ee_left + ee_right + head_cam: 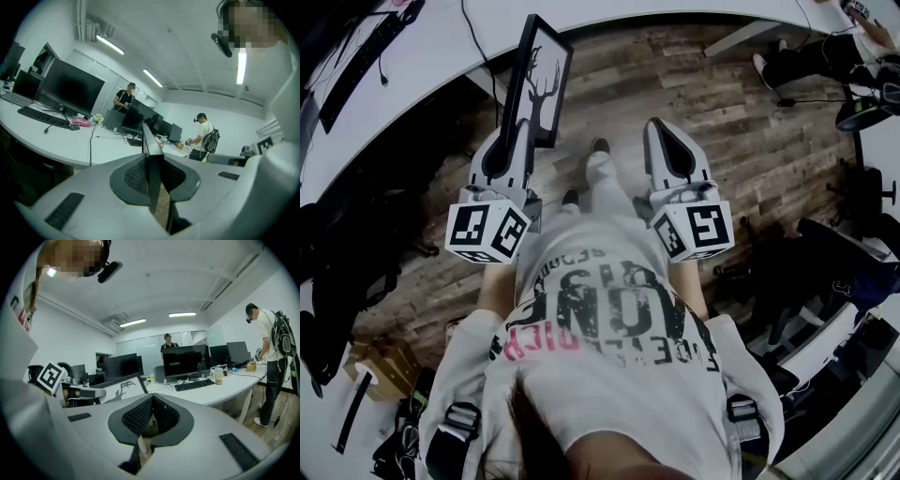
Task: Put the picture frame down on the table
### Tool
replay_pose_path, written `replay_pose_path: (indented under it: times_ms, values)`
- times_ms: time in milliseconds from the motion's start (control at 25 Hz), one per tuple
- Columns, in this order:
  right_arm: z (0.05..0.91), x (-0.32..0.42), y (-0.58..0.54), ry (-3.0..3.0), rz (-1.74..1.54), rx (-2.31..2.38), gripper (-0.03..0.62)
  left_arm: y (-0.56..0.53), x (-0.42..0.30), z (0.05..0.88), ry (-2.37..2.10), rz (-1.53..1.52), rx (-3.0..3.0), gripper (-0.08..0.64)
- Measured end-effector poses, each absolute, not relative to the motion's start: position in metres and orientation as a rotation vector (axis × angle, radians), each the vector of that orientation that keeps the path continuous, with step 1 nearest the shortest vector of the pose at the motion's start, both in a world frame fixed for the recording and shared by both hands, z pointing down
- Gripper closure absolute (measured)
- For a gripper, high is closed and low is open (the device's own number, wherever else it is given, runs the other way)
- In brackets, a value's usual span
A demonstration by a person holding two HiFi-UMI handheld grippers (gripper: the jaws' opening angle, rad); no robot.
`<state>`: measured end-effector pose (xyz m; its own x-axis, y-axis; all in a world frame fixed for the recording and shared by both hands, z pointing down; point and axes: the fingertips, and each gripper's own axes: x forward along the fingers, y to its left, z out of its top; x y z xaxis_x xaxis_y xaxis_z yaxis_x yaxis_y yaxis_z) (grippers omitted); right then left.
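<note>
Left gripper [520,131]: held about level towards the curved white desk [441,47]; jaws nearly together, clamped on the bottom end of the black rectangular picture frame with a deer-silhouette print [539,84].
Right gripper [666,131]: level, pointing at the same desk; jaws closed on each other, nothing between them.
Frame: upright on edge in the air, top end near the desk's edge.
Room: brown wooden plank floor [722,122] short of the desk; dark monitors [185,362] and a black keyboard [194,384] on it.
Views: the left gripper view shows the frame edge-on; the right gripper view shows its printed face.
</note>
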<state>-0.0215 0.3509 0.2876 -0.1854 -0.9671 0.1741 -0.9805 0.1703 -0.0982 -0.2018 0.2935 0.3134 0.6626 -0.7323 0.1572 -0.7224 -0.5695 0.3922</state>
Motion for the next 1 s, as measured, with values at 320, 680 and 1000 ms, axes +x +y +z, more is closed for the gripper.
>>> replay_pose_path:
  times_ms: [320, 680, 1000]
  values:
    - [0.282, 0.032, 0.266, -2.411, 0.286, 1.859, 0.594, 0.214, -0.17, 0.304, -1.287, -0.096, 2.401, 0.522]
    - [0.28, 0.085, 0.215, -2.441, 0.278, 1.823, 0.594, 0.163, -0.138, 0.293, -1.389, -0.164, 2.359, 0.522]
    - [0.282, 0.112, 0.198, -2.414, 0.287, 1.815, 0.594, 0.147, -0.111, 0.297, -1.367, -0.195, 2.326, 0.522]
